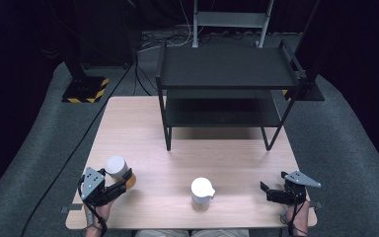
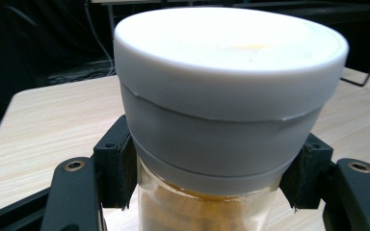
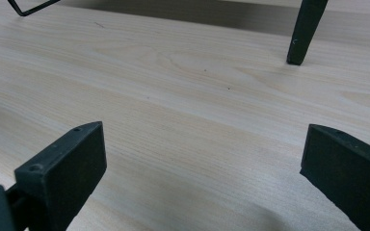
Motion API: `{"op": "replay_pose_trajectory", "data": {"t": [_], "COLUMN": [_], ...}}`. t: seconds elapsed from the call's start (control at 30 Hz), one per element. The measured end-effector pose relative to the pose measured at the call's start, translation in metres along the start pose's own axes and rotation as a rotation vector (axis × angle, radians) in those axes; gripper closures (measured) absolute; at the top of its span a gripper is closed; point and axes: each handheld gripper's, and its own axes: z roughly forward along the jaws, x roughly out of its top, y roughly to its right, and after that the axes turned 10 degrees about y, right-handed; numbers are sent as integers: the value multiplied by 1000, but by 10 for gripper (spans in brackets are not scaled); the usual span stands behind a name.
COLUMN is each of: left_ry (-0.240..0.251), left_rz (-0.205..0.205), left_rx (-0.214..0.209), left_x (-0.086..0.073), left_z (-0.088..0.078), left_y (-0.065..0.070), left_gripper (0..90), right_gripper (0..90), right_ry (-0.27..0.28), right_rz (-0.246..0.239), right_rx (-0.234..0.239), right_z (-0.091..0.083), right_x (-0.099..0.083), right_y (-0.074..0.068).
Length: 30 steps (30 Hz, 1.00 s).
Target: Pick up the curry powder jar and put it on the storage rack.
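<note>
The left gripper's (image 1: 121, 183) fingers (image 2: 118, 168) are clamped on a clear glass jar of orange-brown powder with a pale grey screw lid (image 2: 229, 91), gripping just under the lid, near the counter's (image 1: 143, 128) front left corner. The right gripper's (image 1: 271, 192) fingers (image 3: 67, 168) stand wide apart over bare wood near the front right corner. A second white-lidded jar (image 1: 202, 193) stands near the front edge, between them. A black two-tier metal shelf (image 1: 227, 69) stands at the back edge.

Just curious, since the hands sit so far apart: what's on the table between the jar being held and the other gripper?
A second white-lidded jar stands between the held jar and the right gripper, seen in the high view.
</note>
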Motion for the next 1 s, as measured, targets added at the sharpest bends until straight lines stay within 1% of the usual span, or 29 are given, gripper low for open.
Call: {"op": "replay_pose_trajectory", "data": {"t": [0.1,0.2,0.33,0.47,0.57,0.73,1.0], "left_ry": [-4,-6,-2,-1,-2,2,2], "left_rz": [0,11,2,6,-2,19,29], "left_rx": [-18,-37,-61,-84,-100,-119,-158], "left_x": [4,9,13,16,20,27,39], "left_z": [2,3,6,10,13,16,23], "left_y": [0,0,-2,-2,-4,-5,-9], "left_gripper": [340,340,340,341,341,341,342], "right_gripper": [9,9,9,9,9,10,10], "right_ry": [0,1,5,8,10,7,6], "right_rz": [-1,-1,0,2,3,1,1], "right_rx": [-2,-1,4,9,6,11,12], "right_z": [0,0,-1,-1,-1,-1,-1], "right_x": [0,0,-1,-1,-2,-1,-1], "right_y": [0,0,1,2,1,2,2]}}
